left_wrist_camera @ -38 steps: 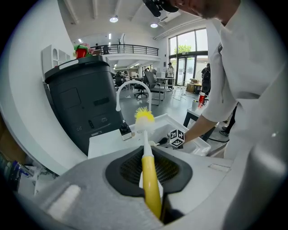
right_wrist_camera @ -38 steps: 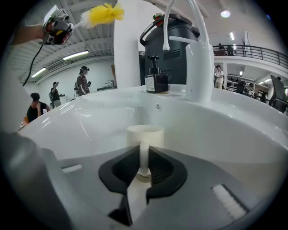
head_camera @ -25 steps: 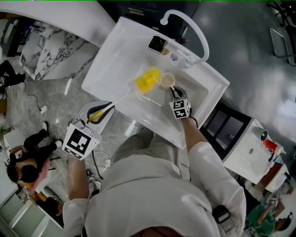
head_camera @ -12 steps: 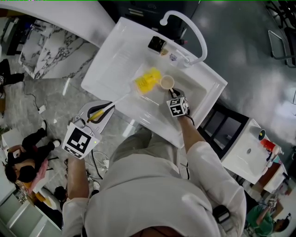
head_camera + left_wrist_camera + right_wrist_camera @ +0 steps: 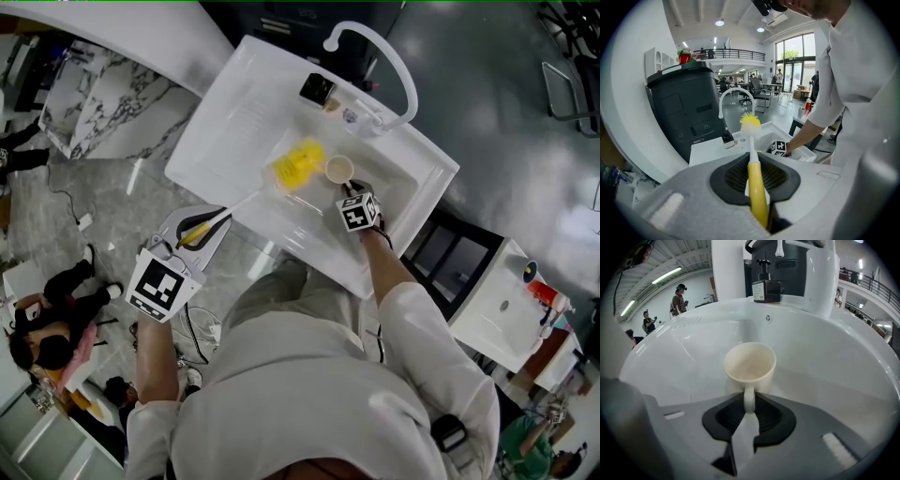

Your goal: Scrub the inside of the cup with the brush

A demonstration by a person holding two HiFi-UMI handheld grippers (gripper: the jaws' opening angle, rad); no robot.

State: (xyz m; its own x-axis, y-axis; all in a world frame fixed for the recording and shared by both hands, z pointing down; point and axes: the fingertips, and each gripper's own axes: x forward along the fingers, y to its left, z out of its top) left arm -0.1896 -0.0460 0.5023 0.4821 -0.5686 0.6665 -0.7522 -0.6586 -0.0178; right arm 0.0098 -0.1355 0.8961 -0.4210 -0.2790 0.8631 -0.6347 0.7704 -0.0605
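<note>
You are clamping the brush [image 5: 752, 154] by its yellow handle in your left gripper [image 5: 212, 225], bristles reaching over the sink [image 5: 234, 112], while your right gripper [image 5: 749, 404] is pinching the handle of the cup [image 5: 750, 363] standing upright inside it.

The tap [image 5: 401, 67] arches over the sink's [image 5: 234, 103] back; the brush [image 5: 298, 161] crowds the cup's [image 5: 338, 169] left, and the basin is open on its right.

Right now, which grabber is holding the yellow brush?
The left gripper: its jaws are shut on the yellow handle of the brush. The right gripper instead pinches the cup by its handle, down in the sink.
</note>
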